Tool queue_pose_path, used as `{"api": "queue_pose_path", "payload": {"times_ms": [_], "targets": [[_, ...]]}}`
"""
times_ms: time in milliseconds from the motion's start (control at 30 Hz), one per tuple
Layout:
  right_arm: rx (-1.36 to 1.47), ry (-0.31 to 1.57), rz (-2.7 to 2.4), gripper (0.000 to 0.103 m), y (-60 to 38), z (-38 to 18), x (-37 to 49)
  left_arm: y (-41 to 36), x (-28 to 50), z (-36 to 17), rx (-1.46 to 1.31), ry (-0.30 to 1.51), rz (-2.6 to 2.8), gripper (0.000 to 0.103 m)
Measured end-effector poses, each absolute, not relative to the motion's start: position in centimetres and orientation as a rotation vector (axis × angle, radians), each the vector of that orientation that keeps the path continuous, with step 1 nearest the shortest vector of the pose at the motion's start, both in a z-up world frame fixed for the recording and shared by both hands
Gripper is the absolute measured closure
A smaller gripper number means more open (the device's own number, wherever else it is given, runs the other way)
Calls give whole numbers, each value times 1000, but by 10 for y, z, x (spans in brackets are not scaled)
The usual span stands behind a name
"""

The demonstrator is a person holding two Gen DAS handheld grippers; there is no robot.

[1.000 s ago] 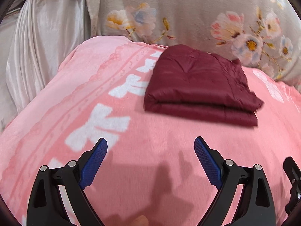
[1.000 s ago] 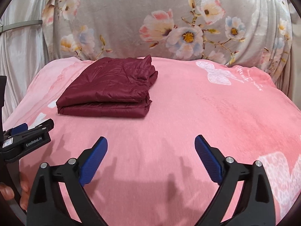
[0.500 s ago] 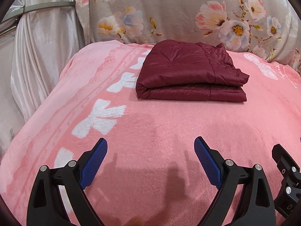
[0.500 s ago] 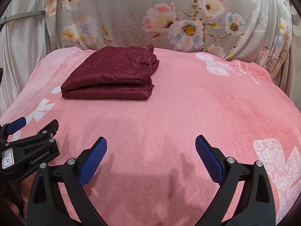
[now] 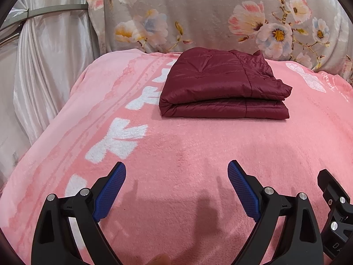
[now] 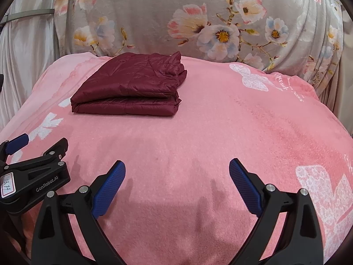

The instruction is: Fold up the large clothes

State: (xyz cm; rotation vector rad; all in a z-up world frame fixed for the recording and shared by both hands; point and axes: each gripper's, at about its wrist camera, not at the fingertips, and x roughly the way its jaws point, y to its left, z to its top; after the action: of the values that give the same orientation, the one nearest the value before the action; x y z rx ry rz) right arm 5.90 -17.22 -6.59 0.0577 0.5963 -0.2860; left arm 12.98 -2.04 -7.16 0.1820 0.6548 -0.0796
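My two grippers, left gripper (image 5: 176, 190) and right gripper (image 6: 177, 188), hold jaws wide and empty near the bed's (image 5: 198, 154) front edge (folding seems finished), while the folded maroon jacket (image 5: 222, 88) rests toward its far-left corner.

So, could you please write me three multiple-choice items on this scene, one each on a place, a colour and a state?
1. Where does the folded garment lie?
A. On the pink blanket, near its far end
B. Between the left gripper's jaws
C. On the floor

2. What colour is the garment?
A. Navy
B. Dark red
C. White

3. How do the jaws of both grippers stand?
A. Shut on the garment
B. Shut on the blanket
C. Open, holding nothing

Answers:
1. A: it rests on the pink blanket, close to the floral cushion.
2. B: its shiny fabric is maroon in both views.
3. C: the left gripper and right gripper show wide gaps with only blanket between.
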Motion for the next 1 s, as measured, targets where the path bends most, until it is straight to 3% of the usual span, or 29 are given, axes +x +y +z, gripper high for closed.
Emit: {"api": "queue_pose_path", "payload": {"times_ms": [1000], "targets": [[52,587,-281,10,-171,-65,58,-17,126,-67,164,634,-73,12]]}}
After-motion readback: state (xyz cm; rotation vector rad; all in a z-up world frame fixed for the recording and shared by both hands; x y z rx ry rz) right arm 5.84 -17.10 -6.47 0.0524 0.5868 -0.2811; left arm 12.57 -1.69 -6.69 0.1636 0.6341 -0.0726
